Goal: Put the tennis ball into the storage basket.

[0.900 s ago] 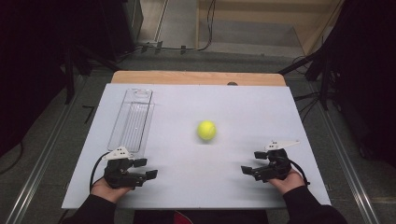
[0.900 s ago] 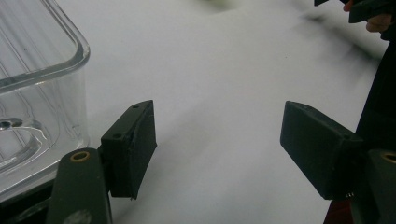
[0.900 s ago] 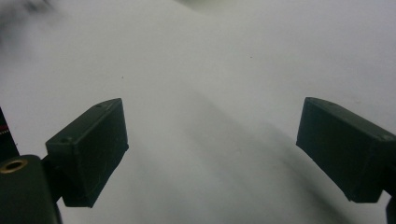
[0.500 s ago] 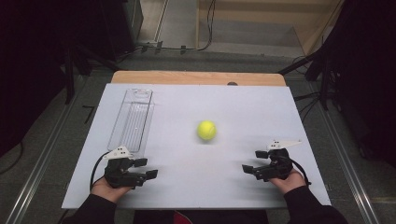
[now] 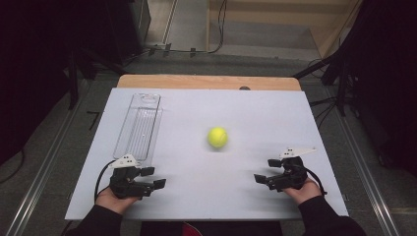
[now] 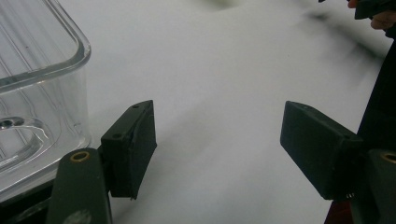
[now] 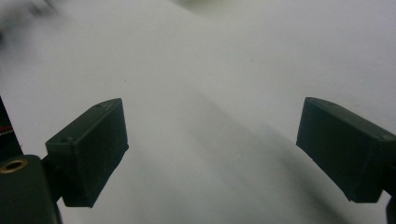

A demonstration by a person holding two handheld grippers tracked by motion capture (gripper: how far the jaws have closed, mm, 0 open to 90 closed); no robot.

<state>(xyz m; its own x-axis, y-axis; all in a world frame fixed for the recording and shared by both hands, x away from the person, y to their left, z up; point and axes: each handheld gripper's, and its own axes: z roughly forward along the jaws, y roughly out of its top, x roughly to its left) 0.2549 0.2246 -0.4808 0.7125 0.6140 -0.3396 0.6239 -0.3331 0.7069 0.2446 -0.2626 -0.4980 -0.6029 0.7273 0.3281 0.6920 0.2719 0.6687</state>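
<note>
A yellow-green tennis ball (image 5: 217, 137) lies alone near the middle of the white table top (image 5: 206, 206). A clear plastic tray (image 5: 139, 125), long and narrow, rests at the left with nothing in it. My left gripper (image 5: 154, 177) rests near the front left, just below the tray's near end, jaws apart and pointing right. In the left gripper view its jaws (image 6: 217, 135) stand wide with bare table between them, the tray's corner (image 6: 37, 93) beside the left jaw. My right gripper (image 5: 265, 170) sits at the front right, pointing left, open (image 7: 210, 140) over bare table.
A wooden strip (image 5: 206, 81) runs along the table's far edge. Dark floor, cables and stands surround the table. The other hand (image 6: 373, 9) shows at the top right of the left gripper view.
</note>
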